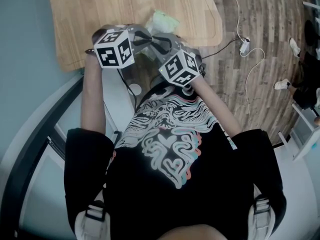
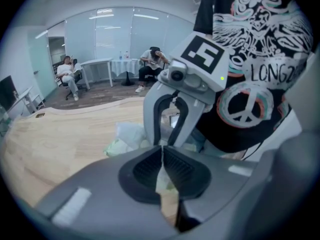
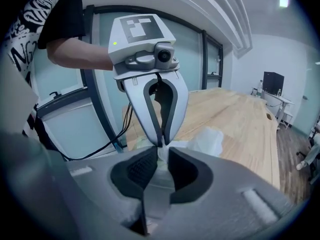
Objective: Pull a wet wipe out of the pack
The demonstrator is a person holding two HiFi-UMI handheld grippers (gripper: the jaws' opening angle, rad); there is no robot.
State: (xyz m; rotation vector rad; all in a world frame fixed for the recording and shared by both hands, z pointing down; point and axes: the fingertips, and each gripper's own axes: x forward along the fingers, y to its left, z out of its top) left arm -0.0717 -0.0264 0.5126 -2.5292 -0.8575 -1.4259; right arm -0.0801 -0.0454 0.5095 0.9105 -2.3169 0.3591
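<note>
My left gripper (image 2: 162, 151) is clenched, the pads meeting at their tips. In the right gripper view those tips come down onto pale material, but I cannot tell whether a sliver of it is nipped or they only press there. My right gripper (image 3: 159, 158) is grasping a fold of the white wet wipe (image 3: 164, 148), which fills the narrow gap between its pads. The pack (image 1: 162, 21) lies crumpled on the wooden table (image 1: 100, 14), upper middle of the head view. It sits just beyond both sets of tips and not far from the table's near edge. The two grippers meet nose to nose at almost the same spot, and that is my first worry. If I draw the right one back while the left has no real hold on the pack, I judge the whole light pack will ride up with the wipe instead of letting it go. A sharp tug on so small a pinch could tear the damp sheet or slip off it, and a slow drag could trail a second wipe out. With the tips this close, any roll of my wrist may knock one jaw against the other and cost me the hold.
</note>
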